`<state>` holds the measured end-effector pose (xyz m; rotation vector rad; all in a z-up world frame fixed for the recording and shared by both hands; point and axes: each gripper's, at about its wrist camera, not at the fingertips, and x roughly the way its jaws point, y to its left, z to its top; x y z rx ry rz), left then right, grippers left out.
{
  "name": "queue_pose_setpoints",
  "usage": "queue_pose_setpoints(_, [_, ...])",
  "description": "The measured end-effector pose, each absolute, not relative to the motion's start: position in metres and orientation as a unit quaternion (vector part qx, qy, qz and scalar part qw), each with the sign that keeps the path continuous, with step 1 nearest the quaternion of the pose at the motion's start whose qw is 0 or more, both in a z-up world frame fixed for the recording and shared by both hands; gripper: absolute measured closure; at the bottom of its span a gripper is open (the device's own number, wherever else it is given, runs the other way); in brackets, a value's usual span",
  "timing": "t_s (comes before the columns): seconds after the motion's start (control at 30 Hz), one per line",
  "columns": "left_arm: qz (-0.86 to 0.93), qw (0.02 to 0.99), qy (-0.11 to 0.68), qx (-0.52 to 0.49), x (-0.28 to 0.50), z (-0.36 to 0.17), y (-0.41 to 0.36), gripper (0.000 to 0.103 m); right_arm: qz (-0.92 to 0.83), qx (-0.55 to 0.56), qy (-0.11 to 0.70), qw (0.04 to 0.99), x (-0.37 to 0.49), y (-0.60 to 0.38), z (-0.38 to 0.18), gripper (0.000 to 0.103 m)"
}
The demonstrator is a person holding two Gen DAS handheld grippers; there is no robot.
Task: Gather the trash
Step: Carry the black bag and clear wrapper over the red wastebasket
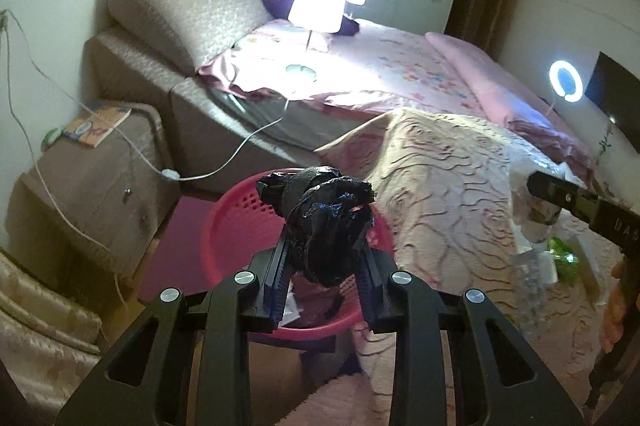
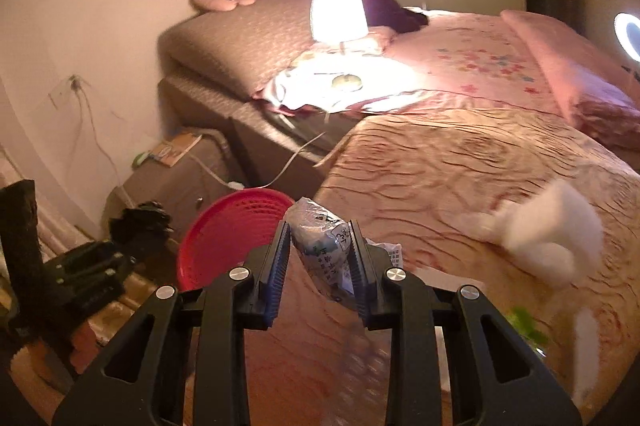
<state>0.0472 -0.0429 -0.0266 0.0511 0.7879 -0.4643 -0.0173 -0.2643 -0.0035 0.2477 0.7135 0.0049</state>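
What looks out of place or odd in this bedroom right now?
A lit table lamp stands on the bed itself, its cord trailing down to the floor. Litter lies on the bedspread: a white crumpled wad and something green. Each gripper already holds trash near the red basket.

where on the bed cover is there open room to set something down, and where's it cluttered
The textured cover is bare across its middle, between the lit lamp and the white crumpled tissue. Nearer, beside the right claw holding a plastic wrapper, it gets crowded: tissue, a paper sheet, green scraps. The red basket borders its left edge.
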Motion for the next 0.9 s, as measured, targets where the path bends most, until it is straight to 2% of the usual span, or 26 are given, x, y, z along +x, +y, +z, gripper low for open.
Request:
queue_pose_setpoints(0.33, [-0.195,0.893,0.405,0.022,0.078,-0.051,-0.031,0.076,0.048,0.103,0.379,0.918,0.048,-0.210,-0.025,0.075])
queue_pose_setpoints(0.73, [-0.184,0.886,0.426,0.026,0.097,-0.070,-0.034,0.075,0.060,0.111,0.398,0.909,0.088,-0.187,-0.042,0.074])
queue_pose_setpoints(0.8, [-0.186,0.883,0.430,0.024,0.099,-0.073,-0.034,0.072,0.062,0.119,0.400,0.907,0.091,-0.187,-0.045,0.072])
queue_pose_setpoints(0.83, [-0.186,0.882,0.433,0.023,0.100,-0.074,-0.034,0.070,0.062,0.122,0.402,0.906,0.092,-0.186,-0.046,0.067])
queue_pose_setpoints(0.9, [-0.184,0.882,0.433,0.022,0.101,-0.075,-0.032,0.058,0.060,0.127,0.399,0.906,0.092,-0.186,-0.047,0.059])
